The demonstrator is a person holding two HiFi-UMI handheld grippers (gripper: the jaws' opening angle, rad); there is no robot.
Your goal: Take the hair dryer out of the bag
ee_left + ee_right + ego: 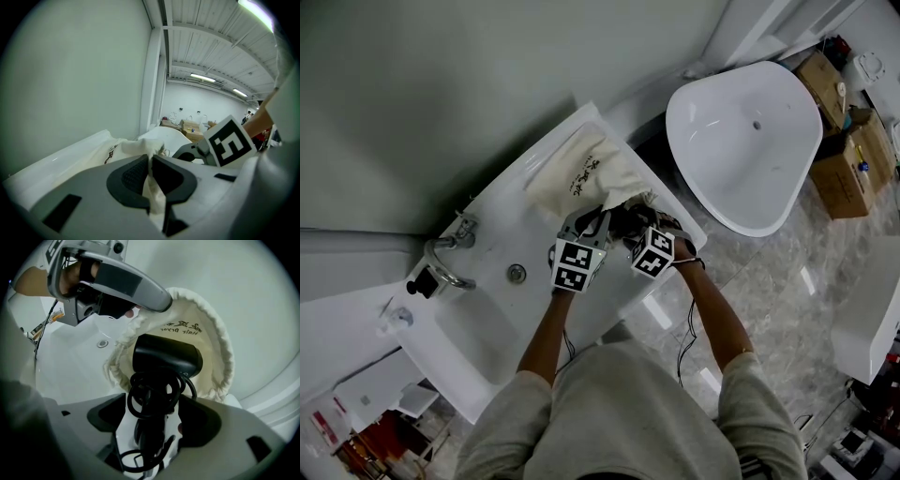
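While left claw (150,164) clenches bag (125,151) cloth, hair dryer (166,357) handle runs lengthwise inside released right claw (154,417), barrel crosswise.

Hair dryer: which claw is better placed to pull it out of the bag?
Right. The right claw, open, straddles the hair dryer at the mouth of the bag; the left claw is shut on its cloth.

Counted: one cloth bag (581,173); one hair dryer (166,357); two grippers, left gripper (150,161) and right gripper (157,416); one faucet (450,258); one sink drain (517,273).
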